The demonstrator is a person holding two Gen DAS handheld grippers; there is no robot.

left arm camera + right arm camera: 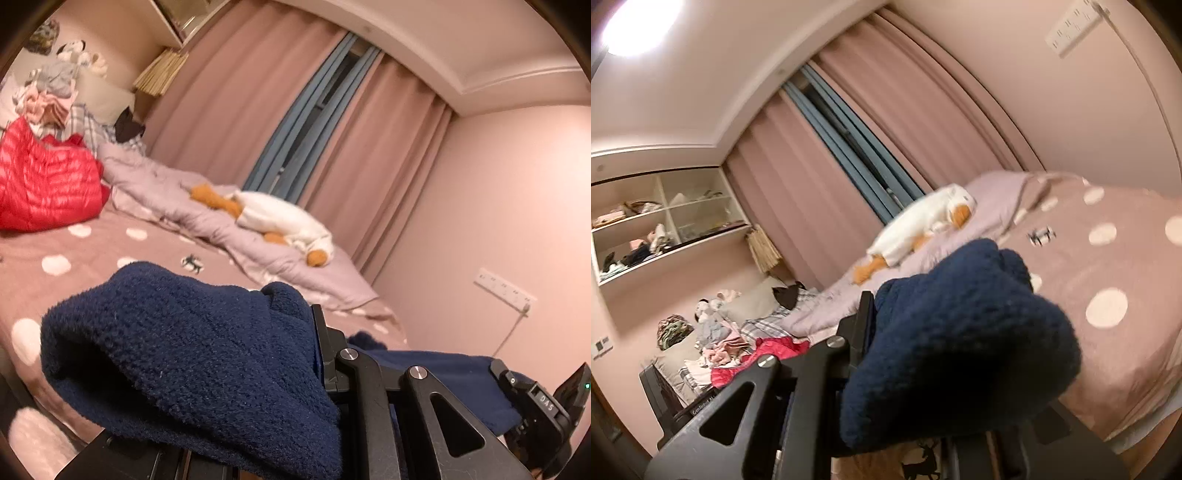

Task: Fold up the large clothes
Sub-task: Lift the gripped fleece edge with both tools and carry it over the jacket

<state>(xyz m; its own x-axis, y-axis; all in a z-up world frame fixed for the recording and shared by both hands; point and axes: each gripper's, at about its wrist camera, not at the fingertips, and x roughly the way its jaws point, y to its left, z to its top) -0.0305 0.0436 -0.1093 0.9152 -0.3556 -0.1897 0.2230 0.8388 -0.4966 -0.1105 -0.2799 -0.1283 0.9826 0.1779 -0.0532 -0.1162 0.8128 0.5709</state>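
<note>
**Two readable marks, both on gripper hardware**

"DAS" stands in pale letters on the small black block [546, 403] of the other gripper at the left wrist view's lower right. "GenRobot" begins a partly hidden line on the black gripper body [701, 402].

Bed [110, 254] covered in pink sheet with white dots. Lying on it: red quilted jacket [48, 184], rumpled lilac duvet [207, 218] bearing a white-and-orange plush toy [280, 221], clothes pile [51, 96] near pillows.

Pale pink walls [498, 206], floor-length dusty-pink pleated curtains [236, 110] parted on blue window frame [306, 118], white built-in open shelving [665, 221], bright ceiling light [639, 22], white wall socket strip [504, 290]
</note>
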